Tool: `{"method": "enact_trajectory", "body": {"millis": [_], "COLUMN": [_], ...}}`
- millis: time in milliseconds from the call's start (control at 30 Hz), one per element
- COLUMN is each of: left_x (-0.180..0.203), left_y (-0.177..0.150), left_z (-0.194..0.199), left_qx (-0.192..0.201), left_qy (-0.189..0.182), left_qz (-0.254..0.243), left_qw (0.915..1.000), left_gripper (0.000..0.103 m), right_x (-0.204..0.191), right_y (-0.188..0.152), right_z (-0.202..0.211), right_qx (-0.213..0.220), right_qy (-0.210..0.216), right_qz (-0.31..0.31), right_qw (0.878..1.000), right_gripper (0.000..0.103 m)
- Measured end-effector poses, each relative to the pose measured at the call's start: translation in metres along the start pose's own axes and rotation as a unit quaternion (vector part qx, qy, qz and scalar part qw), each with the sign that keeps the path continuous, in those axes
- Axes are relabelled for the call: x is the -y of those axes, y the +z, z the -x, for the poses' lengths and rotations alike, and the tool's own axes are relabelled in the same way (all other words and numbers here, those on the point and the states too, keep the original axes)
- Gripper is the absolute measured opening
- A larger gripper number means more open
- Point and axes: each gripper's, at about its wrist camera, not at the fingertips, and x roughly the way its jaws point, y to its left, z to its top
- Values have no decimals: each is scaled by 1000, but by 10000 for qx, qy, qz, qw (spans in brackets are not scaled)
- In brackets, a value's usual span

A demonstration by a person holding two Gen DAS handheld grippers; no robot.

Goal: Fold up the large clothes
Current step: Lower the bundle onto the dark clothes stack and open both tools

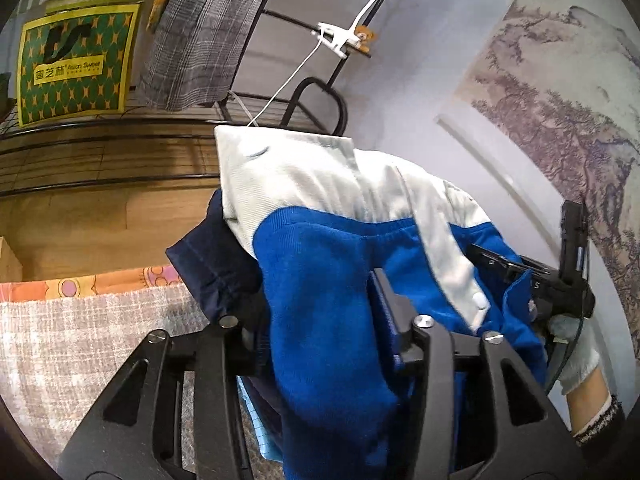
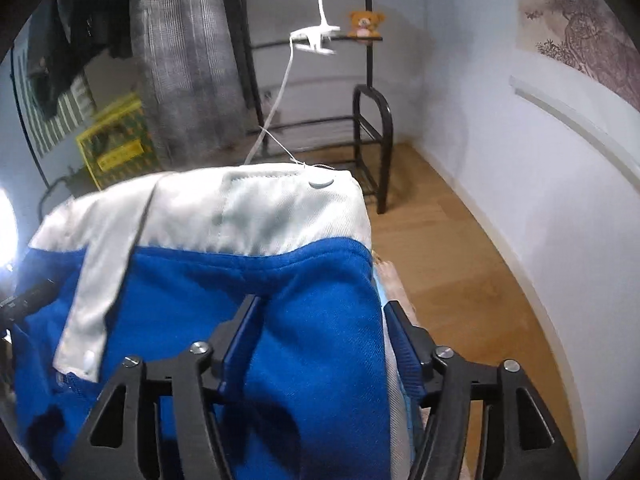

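A large blue and white garment (image 1: 320,264) with a white collar and a navy part hangs bunched between both grippers, held up in the air. My left gripper (image 1: 316,320) is shut on its blue fabric, which drapes over and hides the fingertips. My right gripper (image 2: 320,320) is shut on the same garment (image 2: 248,280), blue cloth filling the gap between the blue pads (image 2: 240,336). The right gripper also shows in the left wrist view (image 1: 532,276) at the right, held by a gloved hand.
A black metal rack (image 2: 372,120) stands by the wall with a white clip lamp (image 2: 316,36) and a small teddy bear (image 2: 365,23). A grey plaid cloth (image 1: 200,32) hangs at the left. A yellow-green bag (image 1: 76,64) leans there. A checked surface (image 1: 80,340) lies below.
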Motion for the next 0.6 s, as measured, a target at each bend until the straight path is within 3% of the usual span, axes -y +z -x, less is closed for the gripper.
{"method": "enact_trajectory", "body": {"millis": [200,367,600], "left_x": [16,32,66], "left_y": [7,9,2], "left_z": [36,91,185], "left_qx": [216,396,670], "left_qy": [375,442,546], "left_qz": [-327,-538,-847], "left_qw": [9985,9968,9926], "left_gripper": [52,52,52], "right_x": [3,9,-14], "right_y": [-5,-7,-10], "right_z": [38,94,180], "right_qx": [327,741,1100], "right_qy": [-50,104,122], "right_qz": [-89,-398,-263], "right_qw": [9994,9964,9935], "right_gripper": [65,65,65]}}
